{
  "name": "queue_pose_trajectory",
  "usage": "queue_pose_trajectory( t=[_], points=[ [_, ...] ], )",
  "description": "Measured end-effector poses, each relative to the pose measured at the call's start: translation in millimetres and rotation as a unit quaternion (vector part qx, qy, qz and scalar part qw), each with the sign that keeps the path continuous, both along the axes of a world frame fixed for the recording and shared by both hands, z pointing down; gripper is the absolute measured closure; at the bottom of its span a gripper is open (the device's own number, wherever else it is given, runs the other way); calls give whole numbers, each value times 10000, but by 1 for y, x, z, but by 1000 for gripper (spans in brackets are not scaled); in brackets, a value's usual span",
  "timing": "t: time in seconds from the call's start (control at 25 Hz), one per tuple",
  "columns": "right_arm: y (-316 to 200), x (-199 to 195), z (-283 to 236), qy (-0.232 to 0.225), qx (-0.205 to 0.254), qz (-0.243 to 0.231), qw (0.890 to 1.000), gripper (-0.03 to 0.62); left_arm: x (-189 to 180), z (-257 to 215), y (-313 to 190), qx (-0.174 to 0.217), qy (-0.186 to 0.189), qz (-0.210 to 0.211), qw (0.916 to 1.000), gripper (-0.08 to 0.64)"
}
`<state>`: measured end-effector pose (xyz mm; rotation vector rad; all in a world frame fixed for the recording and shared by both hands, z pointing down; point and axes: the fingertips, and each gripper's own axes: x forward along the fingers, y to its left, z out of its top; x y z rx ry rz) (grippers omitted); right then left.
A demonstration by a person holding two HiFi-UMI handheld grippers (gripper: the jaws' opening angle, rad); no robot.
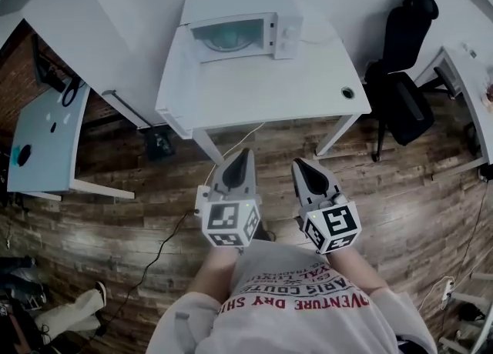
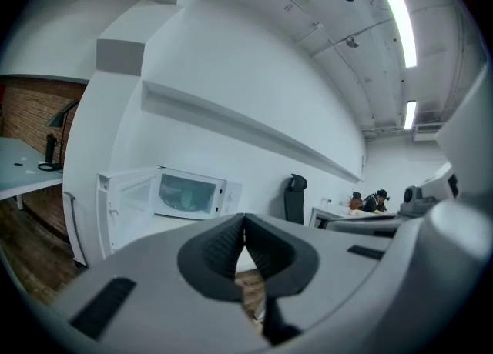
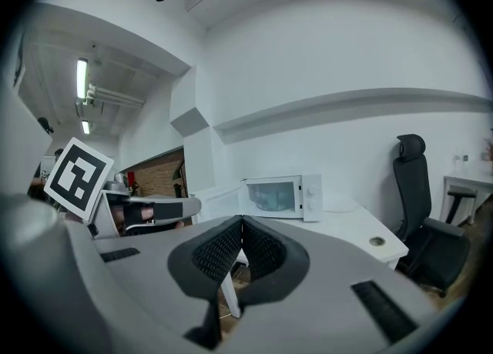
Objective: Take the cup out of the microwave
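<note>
- White everywhere in the head view: a white microwave [image 1: 239, 35] sits at the back of a white table [image 1: 262, 91], well ahead of me. A pale, rounded shape in its cavity is what I take for the cup [image 1: 231, 37]. It is too faint to show a handle or the material.
- In the same view, the left gripper [image 1: 240, 152] and right gripper [image 1: 302, 164] hang side by side over the wood floor, short of the table's near edge. Both have their jaws together and carry nothing.
- There is room to walk up. A cable [image 1: 166, 245] trails on the floor at my left and an office chair [image 1: 404, 75] stands off to the right, clear of a straight approach.
- In the left gripper view, the left gripper [image 2: 244, 218] has its pads meeting at the tips with nothing between them. The microwave door [image 2: 123, 202] stands swung out to the left, so the cup [image 2: 186, 196] can be reached from the front.
- In the right gripper view, the right gripper [image 3: 241, 220] is likewise pressed closed and empty. The cup [image 3: 267, 198] sits left of the control panel, inside the cavity.
- My guess is that the cup is light, rigid and smooth, so likely slippery, and breakable if it is ceramic. I'd pinch one wall at the rim, or the handle if there is one, and lift it only slightly. The cavity roof, the sill and the open door edge are the things to clear.
</note>
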<state>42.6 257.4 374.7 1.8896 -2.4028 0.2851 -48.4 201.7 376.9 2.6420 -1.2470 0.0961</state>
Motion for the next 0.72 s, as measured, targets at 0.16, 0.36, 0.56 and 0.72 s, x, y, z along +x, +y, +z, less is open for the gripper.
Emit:
queue_pose_trajectory(
  t=[0.16, 0.36, 0.56, 0.72],
  points=[
    [-70, 4, -1, -11, -62, 135, 9999, 580, -1, -3, -70, 0, -3, 96, 10000, 552],
    [-154, 0, -2, 11, -114, 174, 9998, 580, -4, -11, -151, 119, 116, 283, 9995, 552],
    [-217, 3, 1, 54, -157, 140, 9998, 580, 2, -2, -215, 29, 53, 282, 9996, 552],
    [-255, 10, 9, 82, -277, 75, 9996, 580, 8, 10, -248, -63, -32, 209, 9998, 552]
  ],
)
